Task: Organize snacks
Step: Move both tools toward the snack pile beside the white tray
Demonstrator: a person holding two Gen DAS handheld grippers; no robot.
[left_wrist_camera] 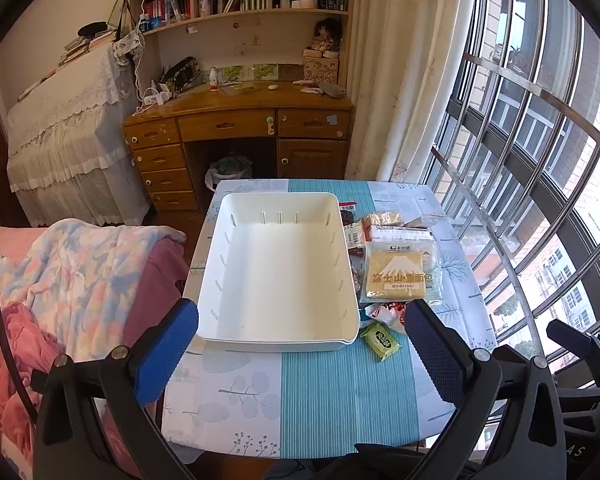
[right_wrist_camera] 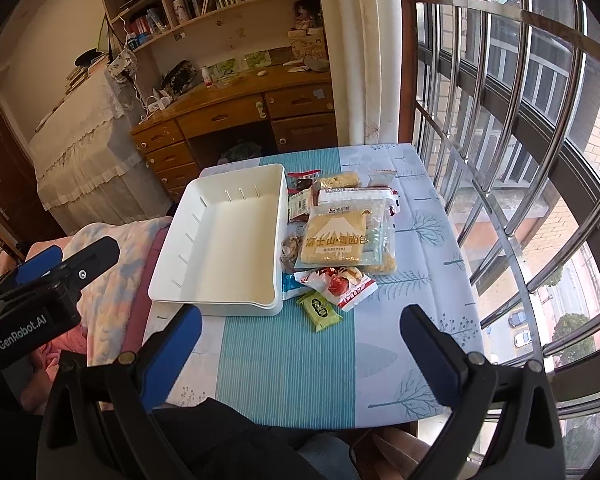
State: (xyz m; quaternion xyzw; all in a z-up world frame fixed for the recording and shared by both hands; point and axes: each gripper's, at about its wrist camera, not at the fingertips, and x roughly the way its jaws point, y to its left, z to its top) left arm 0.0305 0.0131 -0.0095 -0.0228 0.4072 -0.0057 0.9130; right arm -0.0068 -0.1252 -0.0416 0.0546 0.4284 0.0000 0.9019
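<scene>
An empty white plastic bin (left_wrist_camera: pixel 278 272) (right_wrist_camera: pixel 220 240) sits on the small table. To its right lies a heap of snack packets, topped by a clear bag of yellow bread (left_wrist_camera: pixel 398 278) (right_wrist_camera: pixel 336 240). At the heap's near end are a red-and-white packet (right_wrist_camera: pixel 342 286) and a small green packet (left_wrist_camera: pixel 381 342) (right_wrist_camera: pixel 319 312). My left gripper (left_wrist_camera: pixel 300 320) hangs open above the bin's near edge, holding nothing. My right gripper (right_wrist_camera: pixel 300 324) is open too, just short of the green packet, with nothing between its fingers. The left gripper's body (right_wrist_camera: pixel 40 292) shows at the right wrist view's left.
The table wears a blue-striped, leaf-print cloth (left_wrist_camera: pixel 340 400) (right_wrist_camera: pixel 284 360). A bed with pink and blue blankets (left_wrist_camera: pixel 60 300) borders its left side. Barred windows (left_wrist_camera: pixel 540 160) run along the right. A wooden desk (left_wrist_camera: pixel 240 124) and bookshelf stand beyond the table.
</scene>
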